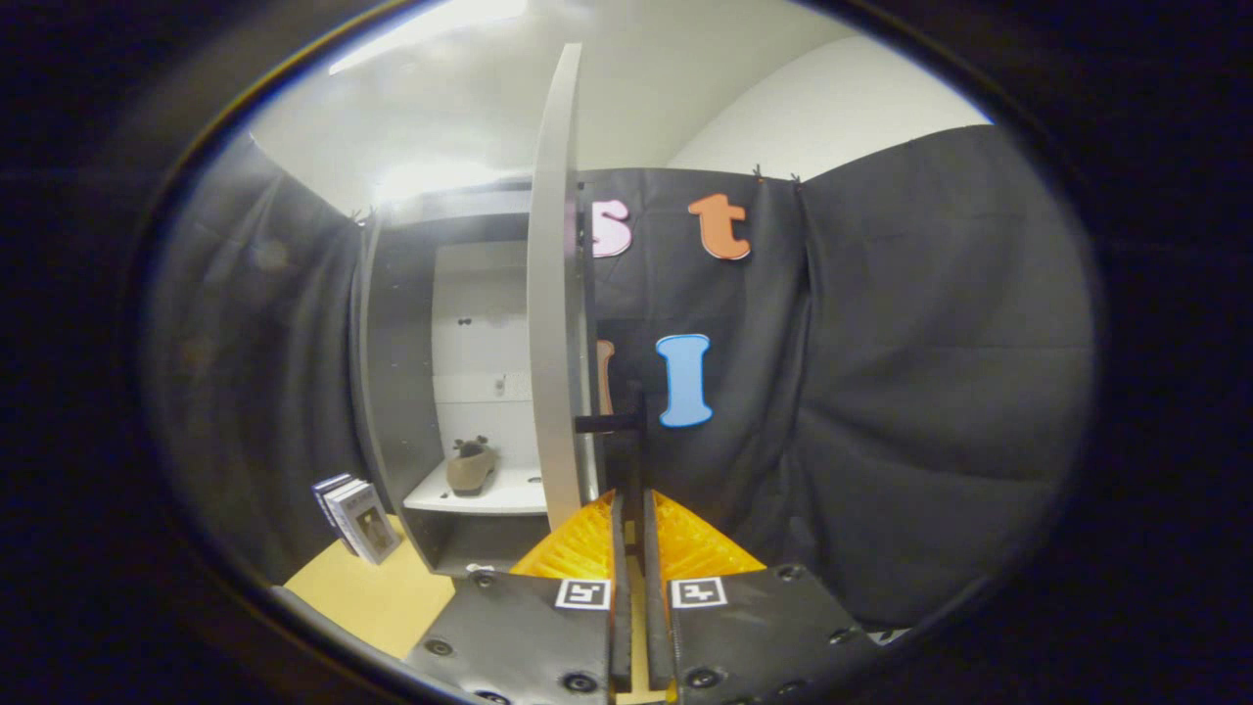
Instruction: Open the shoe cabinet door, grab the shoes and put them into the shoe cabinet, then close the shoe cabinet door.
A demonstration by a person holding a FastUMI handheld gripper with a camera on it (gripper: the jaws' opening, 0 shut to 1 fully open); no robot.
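We find the gripper [632,509] with fingers drawn narrow, closed about the dark door handle [609,423]. Just ahead stands the cabinet door [553,294], swung open and seen edge-on. Beyond it, inside the shoe cabinet [392,392], one brown shoe [472,468] rests on a white shelf [489,499].

A: What colour is the cabinet door [554,294]?
B: Pale grey, with a black handle [609,423]. The cabinet [392,372] has dark grey sides and white shelves.
A: The shoe [471,466] inside?
B: Tan-brown with a darker trim.
A: And the worktop [367,592]?
B: Light yellow wood; the books [356,519] on it show white and dark blue.
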